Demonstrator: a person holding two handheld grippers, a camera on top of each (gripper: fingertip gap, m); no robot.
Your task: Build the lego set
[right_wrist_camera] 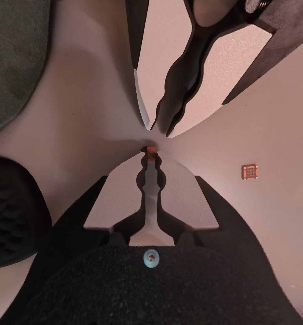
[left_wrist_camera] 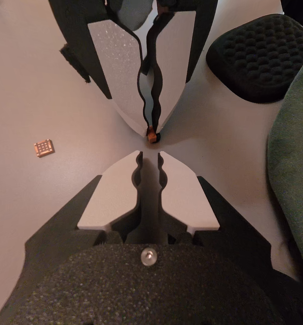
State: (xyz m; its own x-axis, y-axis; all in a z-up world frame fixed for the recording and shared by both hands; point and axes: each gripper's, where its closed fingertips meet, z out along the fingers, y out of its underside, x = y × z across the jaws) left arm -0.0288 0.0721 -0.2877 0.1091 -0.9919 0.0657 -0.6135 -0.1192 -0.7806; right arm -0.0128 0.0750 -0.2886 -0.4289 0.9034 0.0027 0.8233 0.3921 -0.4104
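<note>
My right gripper [right_wrist_camera: 150, 153] is shut on a small orange lego plate [right_wrist_camera: 150, 154] and holds it by one end just above the white table [right_wrist_camera: 94, 123]. In the left wrist view the right gripper [left_wrist_camera: 152, 135] comes in from the top with the orange plate [left_wrist_camera: 151, 136] at its tips. A small black piece [left_wrist_camera: 158, 136] sits against the plate. My left gripper [left_wrist_camera: 149, 153] is open and empty, tip to tip with the right one and a short gap from the plate. It also shows in the right wrist view [right_wrist_camera: 159, 132].
A square orange-brown tile with a grid pattern [left_wrist_camera: 44, 147] lies flat on the table, apart from the grippers; it also shows in the right wrist view [right_wrist_camera: 250, 172]. A black textured pad [left_wrist_camera: 261, 58] and green fabric [left_wrist_camera: 296, 158] lie at the table's side. The tips of both grippers are at nearly the same place.
</note>
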